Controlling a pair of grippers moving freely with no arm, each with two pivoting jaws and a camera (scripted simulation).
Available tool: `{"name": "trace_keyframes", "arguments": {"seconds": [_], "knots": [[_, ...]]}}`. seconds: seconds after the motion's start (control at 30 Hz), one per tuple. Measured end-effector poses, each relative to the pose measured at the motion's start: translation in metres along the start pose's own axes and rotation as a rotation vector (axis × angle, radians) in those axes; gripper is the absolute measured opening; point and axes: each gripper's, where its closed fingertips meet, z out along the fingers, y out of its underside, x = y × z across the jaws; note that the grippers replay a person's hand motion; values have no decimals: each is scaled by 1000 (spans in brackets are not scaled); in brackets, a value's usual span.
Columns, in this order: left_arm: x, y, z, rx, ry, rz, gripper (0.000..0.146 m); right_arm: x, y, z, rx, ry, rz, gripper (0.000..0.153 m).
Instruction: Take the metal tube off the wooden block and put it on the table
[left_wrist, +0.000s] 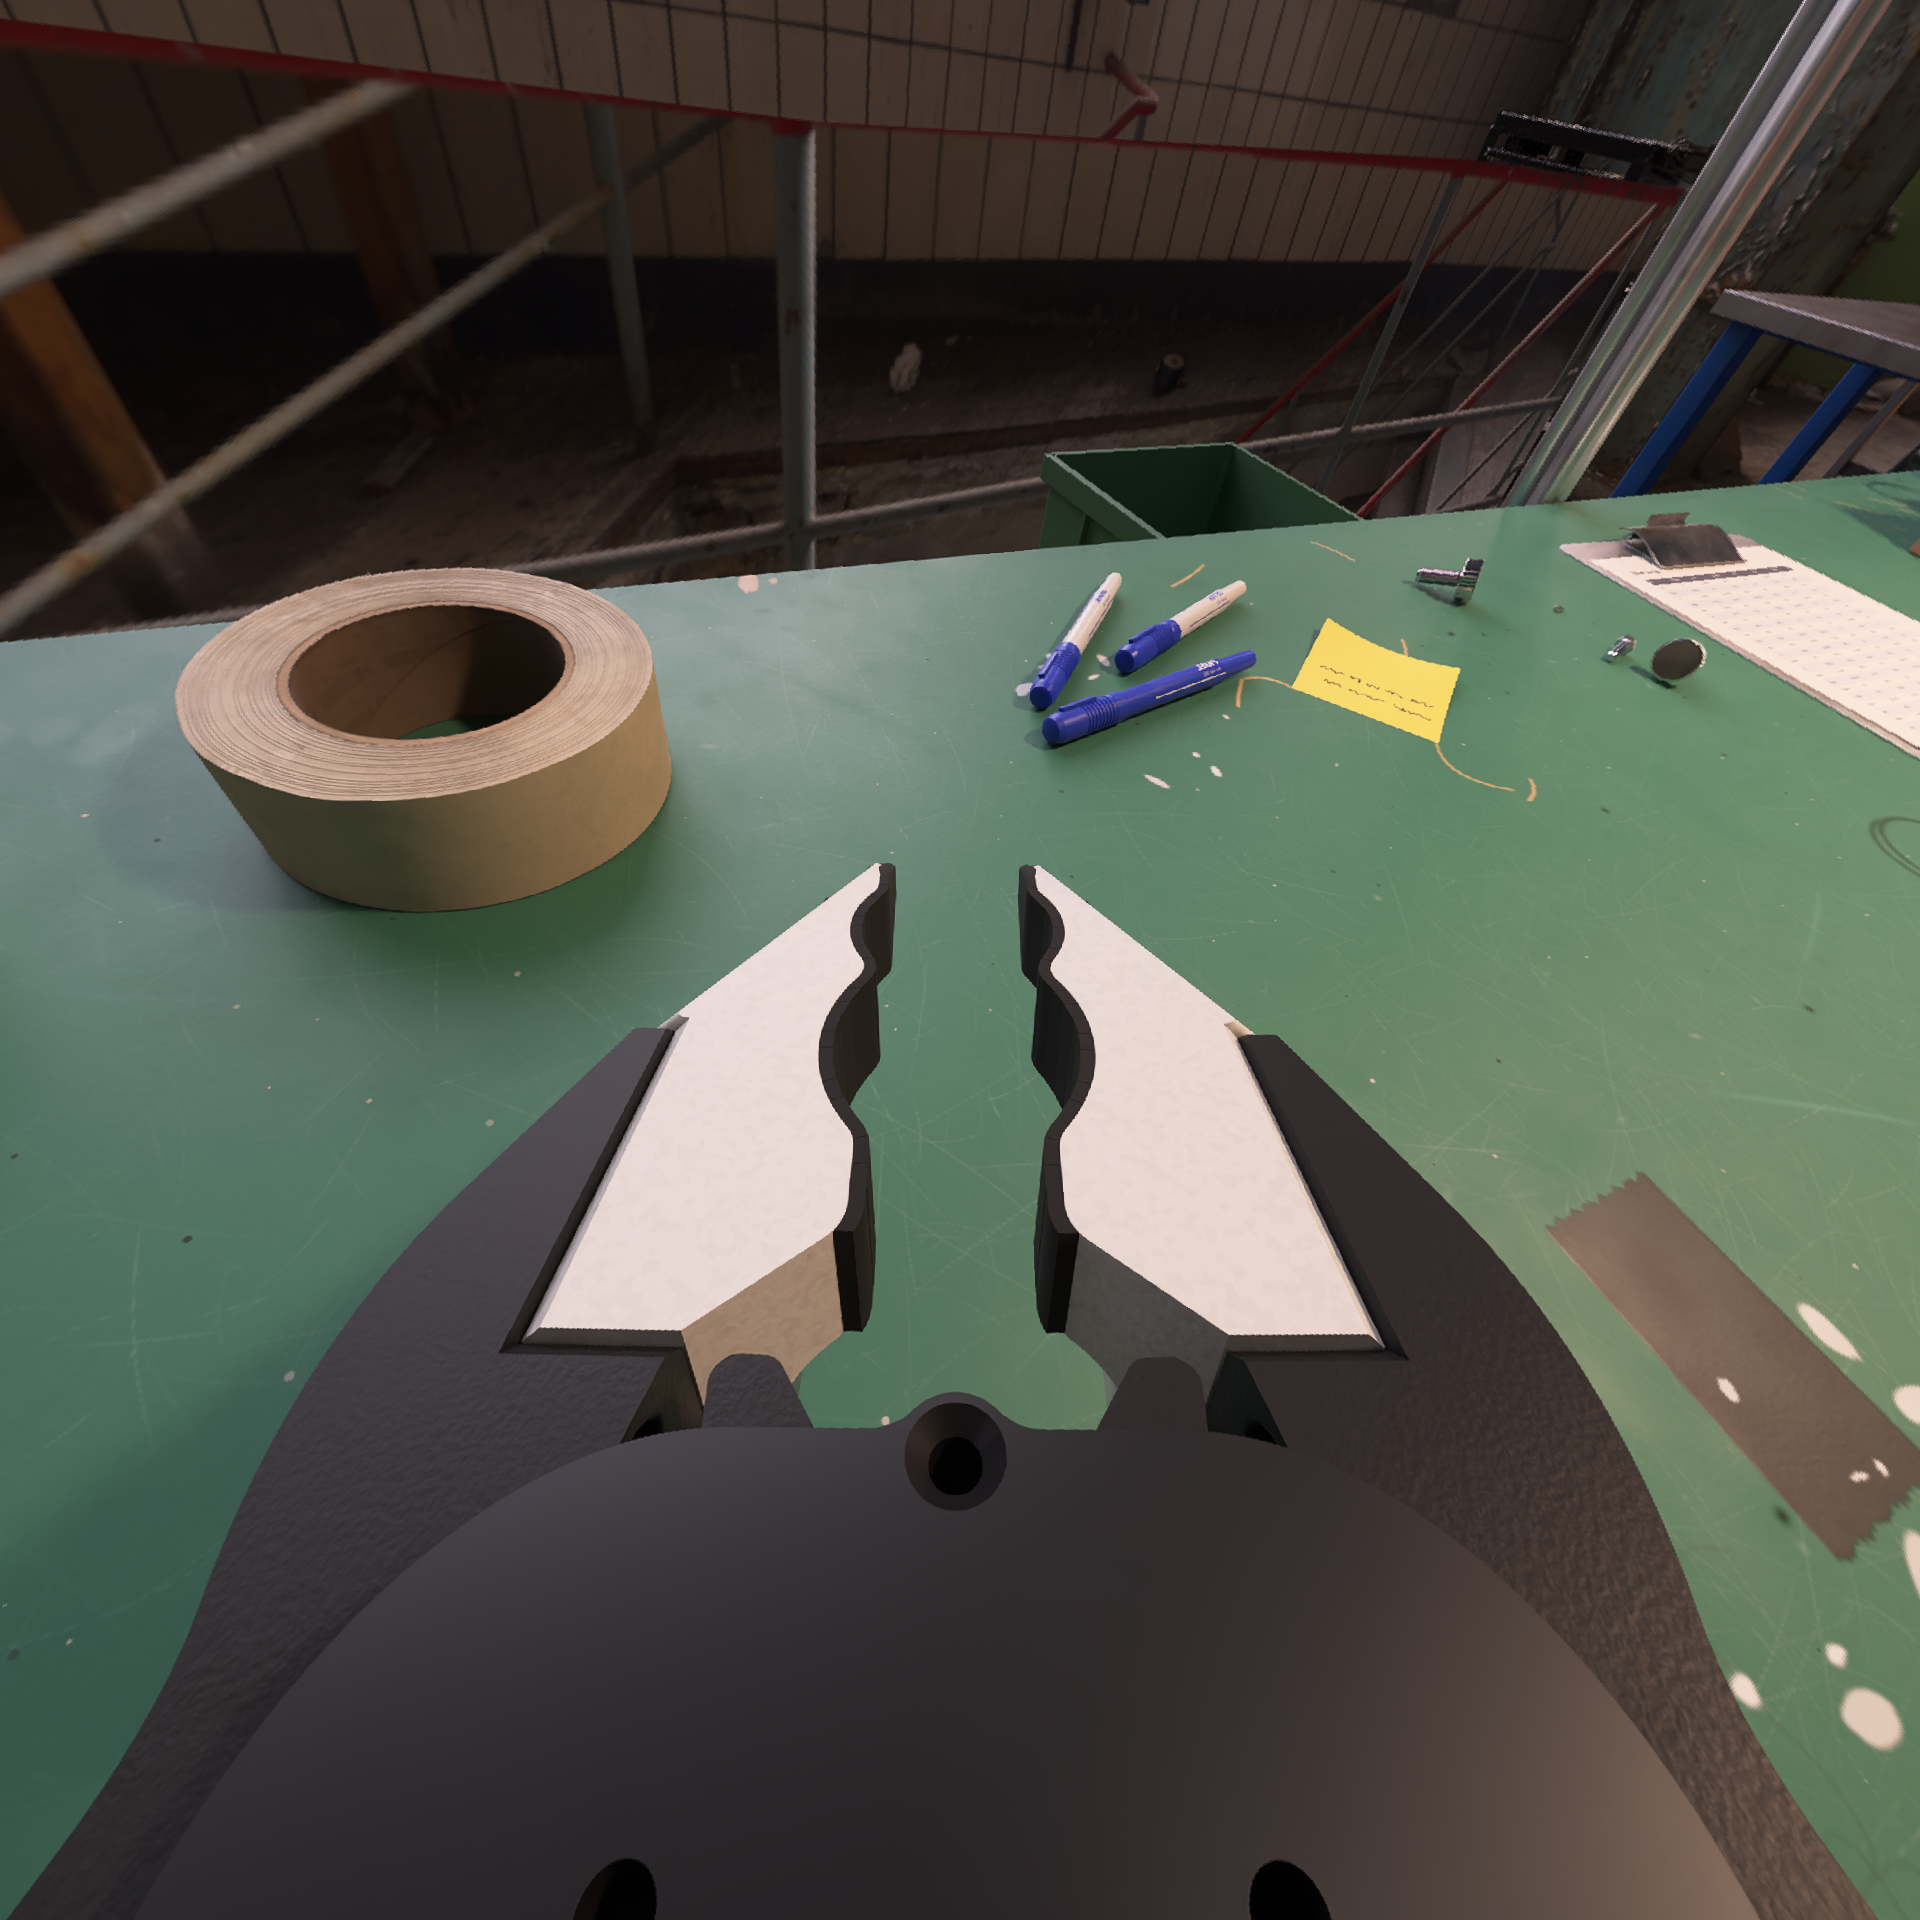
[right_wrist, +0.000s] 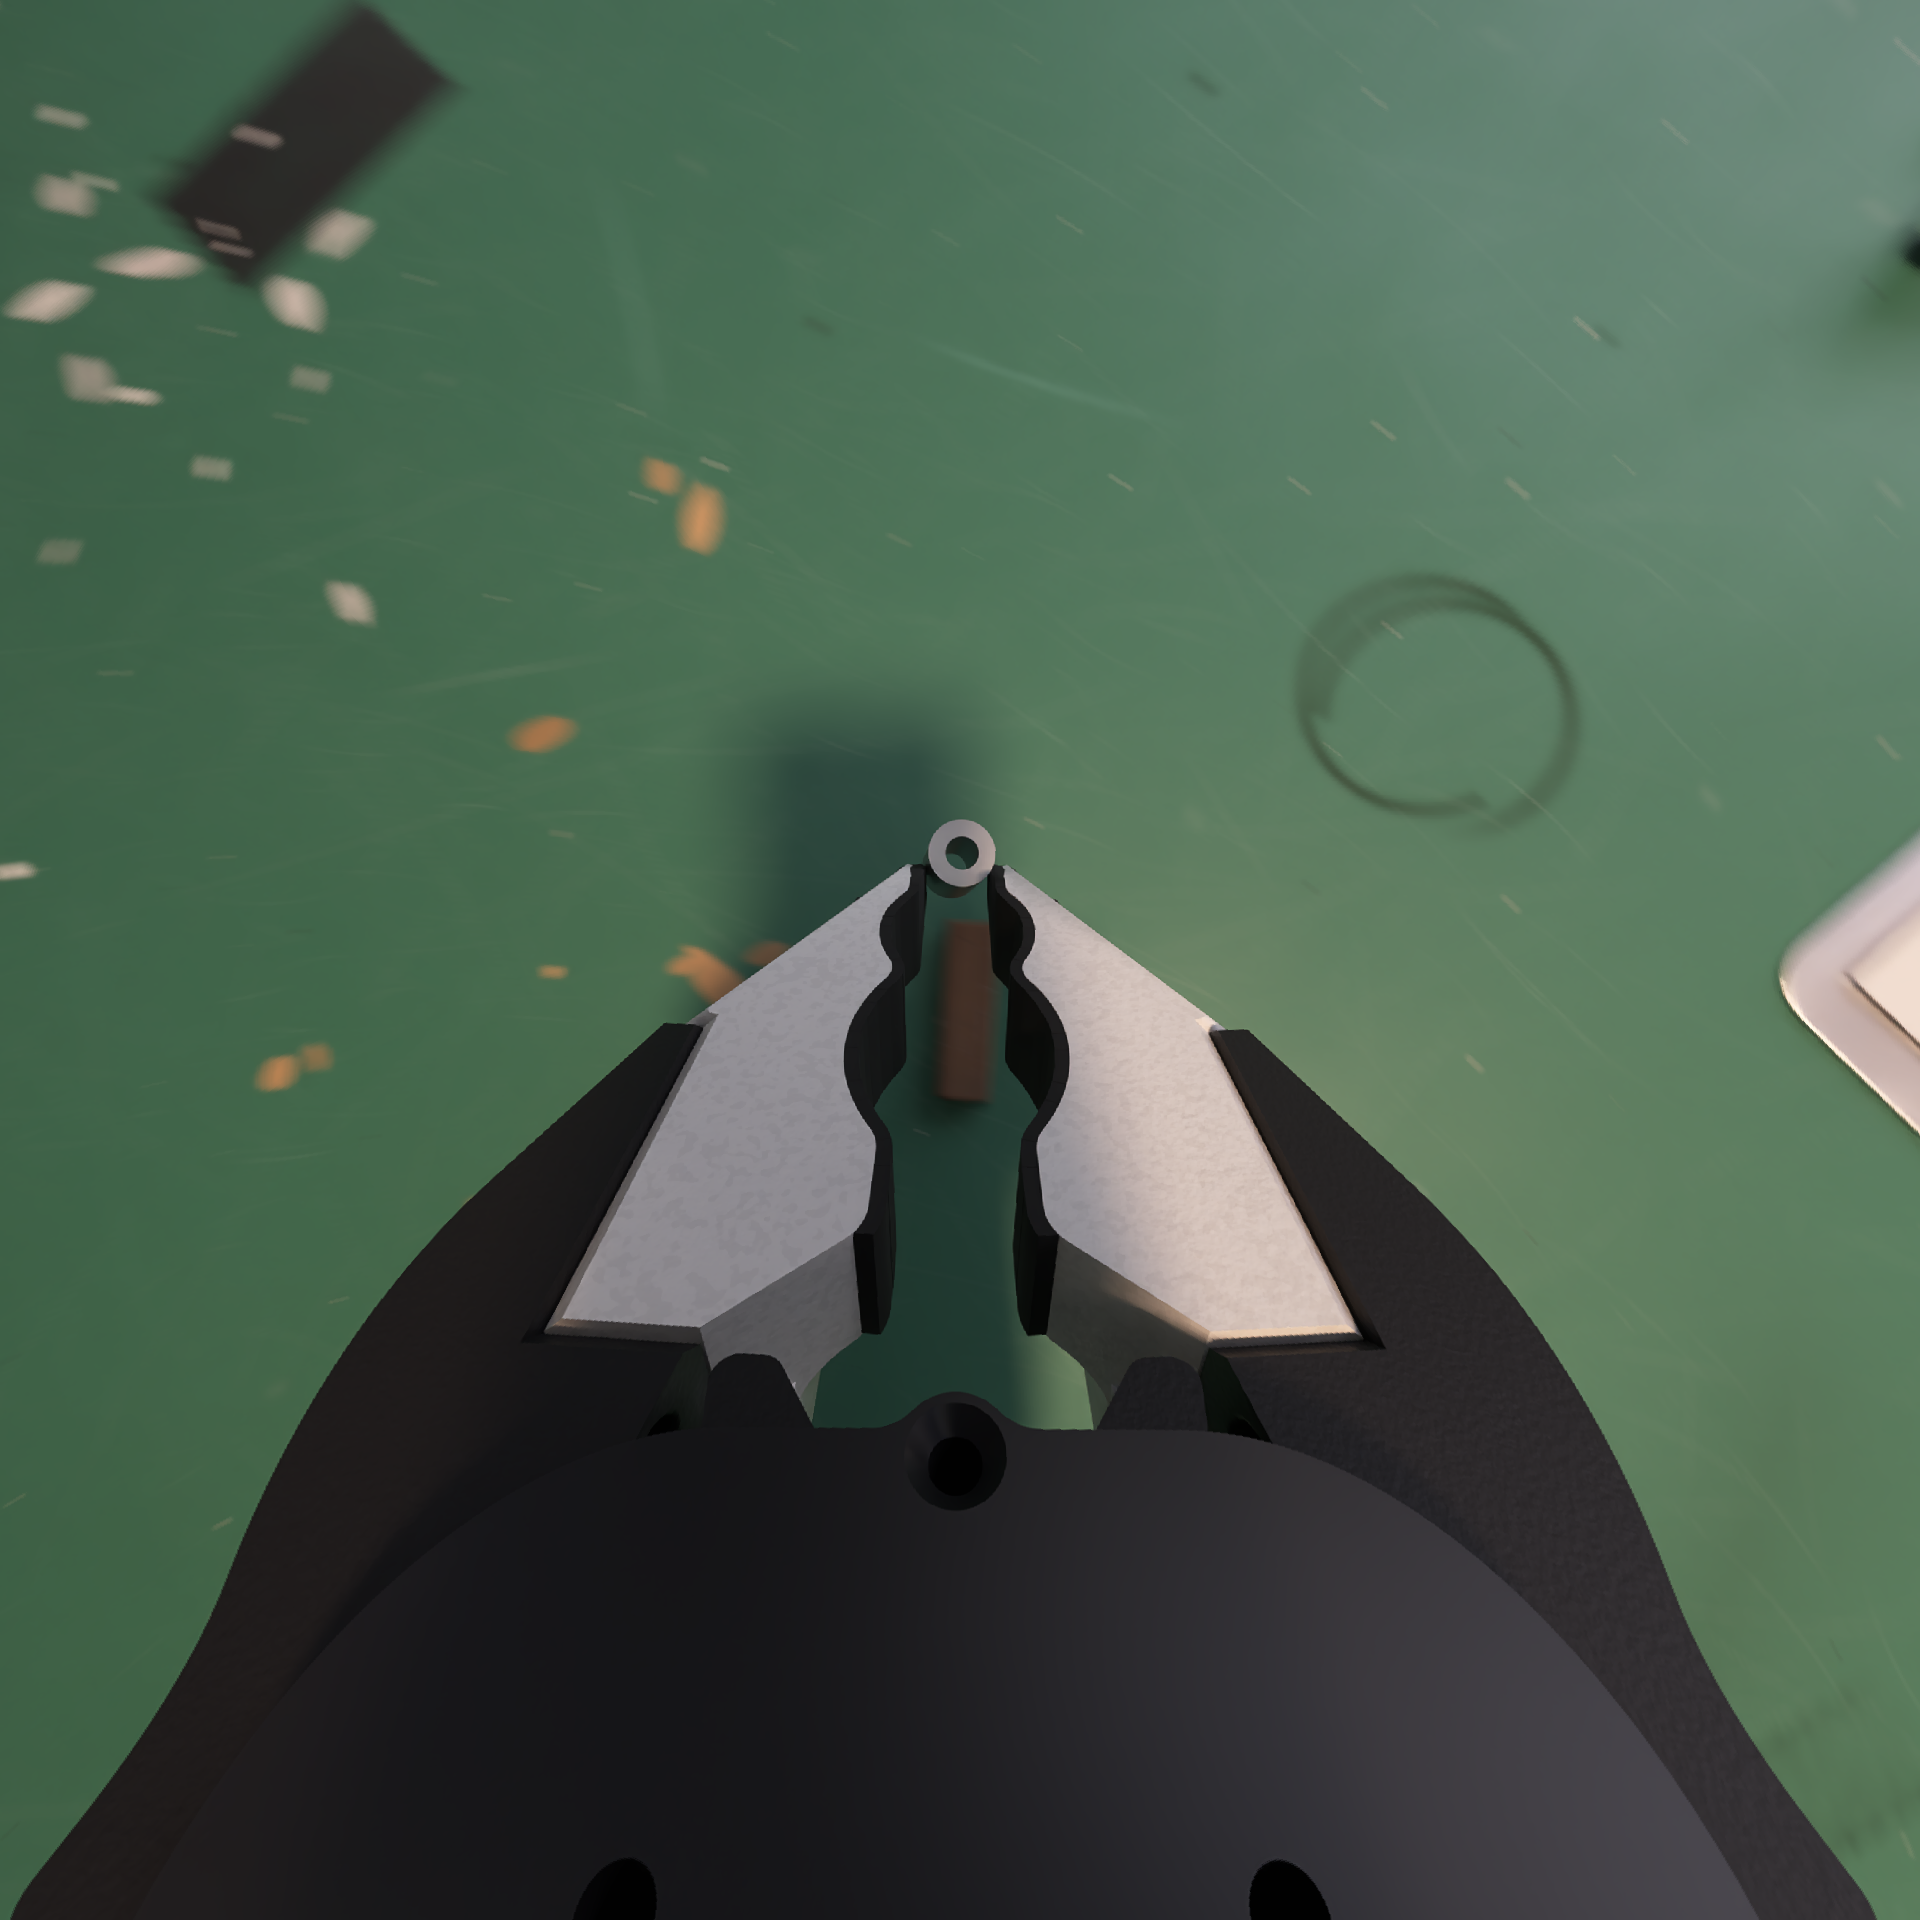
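Two fingertips of the right gripper (right_wrist: 960, 879) pinch the metal tube (right_wrist: 961, 854), seen end-on, its axis pointing toward the camera.

Table (left_wrist: 727, 1039), landmark roll of tape (left_wrist: 421, 732): the roll lies on the table near its far edge, at the left. Right of it lie three markers (left_wrist: 1143, 665) close together; further right a sticky note (left_wrist: 1377, 681), then a bolt (left_wrist: 1452, 580), then a clipboard (left_wrist: 1787, 623). Behind the table edge, right of the roll, stands a bin (left_wrist: 1174, 494). A tape strip (left_wrist: 1735, 1361) lies nearer, far right.
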Motion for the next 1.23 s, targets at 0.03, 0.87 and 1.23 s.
{"name": "trace_keyframes", "arguments": {"seconds": [0.03, 0.87, 1.23], "knots": [[0, 0, 0, -1, -1, 0, 24, -16, -8, -2, 14, -51, -29, 12], [77, 76, -77, -560, 523, -18, 64, -160, -72, 72, 155, -97, -140, 56], [128, 112, -87, -844, 750, -115, 69, -137, -80, 99, 208, -169, 382, 86]]}}
